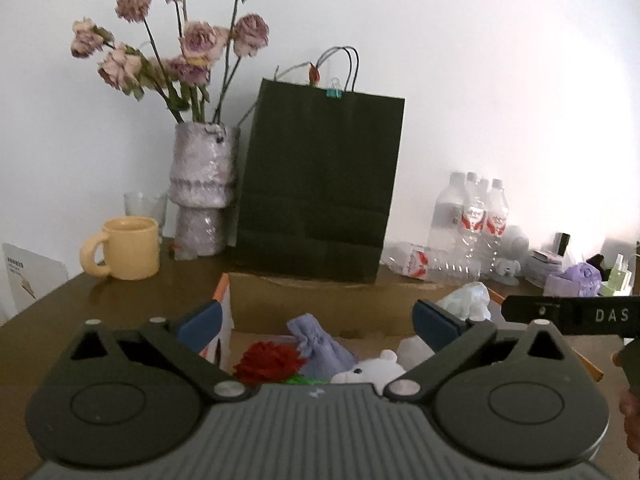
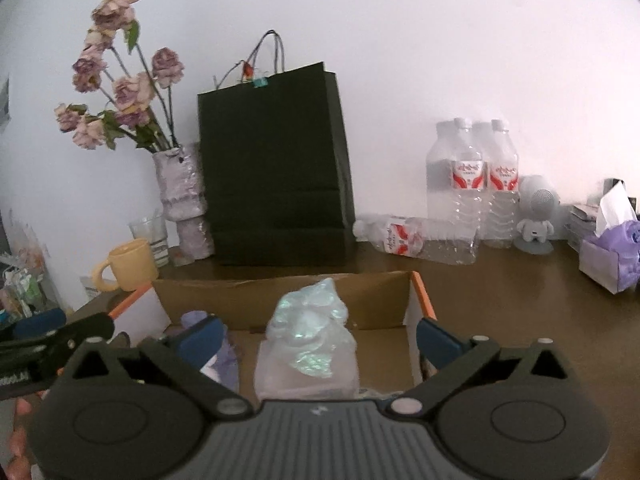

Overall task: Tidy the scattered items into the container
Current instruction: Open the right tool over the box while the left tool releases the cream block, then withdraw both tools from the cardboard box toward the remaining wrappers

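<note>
Cardboard box (image 2: 280,300) sits open-topped on the brown surface (image 2: 500,300), near the front edge, orange trim along its side flaps. Inside, on the left: a red crinkled flower-like piece (image 1: 266,362), a lilac drawstring pouch (image 1: 320,346) just behind it, a small white plush toy (image 1: 374,368) to the right of both, all close together. On the right part of the box: a clear plastic packet with an iridescent crumpled bag (image 2: 310,320) on top, standing higher than the box wall.

Left gripper (image 1: 320,322) hovers over the left part of the box, jaws spread wide, blue pads well apart, nothing between them. Right gripper (image 2: 320,336) hovers over the right part, jaws likewise spread wide; the iridescent bag shows in the gap but the pads do not press on it. Each gripper shows at the edge of the other's view.

Behind the box, toward the back edge by the white wall: a dark paper bag (image 1: 320,184) upright with a teal clip at its top. Left of it, a pale lumpy vase (image 1: 202,188) with dried pinkish roses (image 1: 192,40), a clear glass (image 2: 150,232), a yellow mug (image 1: 128,254). Right of the bag, one water bottle (image 2: 420,238) lying on its side, several more bottles (image 2: 476,184) standing behind it. Farther right, a small white figure (image 2: 536,216) and a purple tissue box (image 2: 608,260) near the right edge.
</note>
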### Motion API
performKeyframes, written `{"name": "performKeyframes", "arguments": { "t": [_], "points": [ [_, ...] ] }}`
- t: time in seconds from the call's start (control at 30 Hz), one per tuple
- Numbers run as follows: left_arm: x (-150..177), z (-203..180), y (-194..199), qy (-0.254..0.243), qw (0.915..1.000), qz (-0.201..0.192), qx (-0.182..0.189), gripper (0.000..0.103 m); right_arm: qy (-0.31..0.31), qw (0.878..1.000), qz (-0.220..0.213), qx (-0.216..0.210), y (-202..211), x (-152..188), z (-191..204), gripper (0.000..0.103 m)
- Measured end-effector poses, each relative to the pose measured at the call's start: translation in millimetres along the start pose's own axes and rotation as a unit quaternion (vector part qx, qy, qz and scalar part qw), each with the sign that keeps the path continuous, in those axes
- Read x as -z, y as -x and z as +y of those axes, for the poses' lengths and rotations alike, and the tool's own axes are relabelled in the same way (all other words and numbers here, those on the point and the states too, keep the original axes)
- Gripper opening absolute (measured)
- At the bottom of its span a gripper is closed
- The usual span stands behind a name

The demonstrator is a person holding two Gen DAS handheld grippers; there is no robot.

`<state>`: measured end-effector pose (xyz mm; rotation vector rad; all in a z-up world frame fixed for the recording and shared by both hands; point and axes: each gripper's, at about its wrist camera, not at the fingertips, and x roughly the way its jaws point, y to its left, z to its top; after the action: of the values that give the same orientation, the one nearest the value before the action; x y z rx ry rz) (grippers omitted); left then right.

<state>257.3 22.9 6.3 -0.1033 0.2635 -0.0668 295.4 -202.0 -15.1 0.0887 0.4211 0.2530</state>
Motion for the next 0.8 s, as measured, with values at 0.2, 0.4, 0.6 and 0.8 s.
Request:
{"name": "performKeyframes", "arguments": {
  "t": [0.2,0.4,0.6,0.8],
  "points": [
    [1.7,-2.5,5.7,-0.005,1.0000,-0.003,-0.002,0.103,0.015,1.000,0.001,0.000,4.9,4.5,10.5,0.103],
    [6.6,-0.9,17.6,-0.003,0.9997,-0.014,-0.018,0.103,0.023,1.000,0.004,0.001,18.2,12.2,18.1,0.103],
    [11.7,2.2,44.1,0.010,0.9995,-0.020,-0.022,0.103,0.022,1.000,-0.006,-0.006,46.6,22.6,24.7,0.103],
    [22.3,3.4,70.9,-0.004,0.9997,-0.009,-0.020,0.103,0.031,0.999,0.005,0.000,67.3,45.3,32.0,0.103]
  ]
}}
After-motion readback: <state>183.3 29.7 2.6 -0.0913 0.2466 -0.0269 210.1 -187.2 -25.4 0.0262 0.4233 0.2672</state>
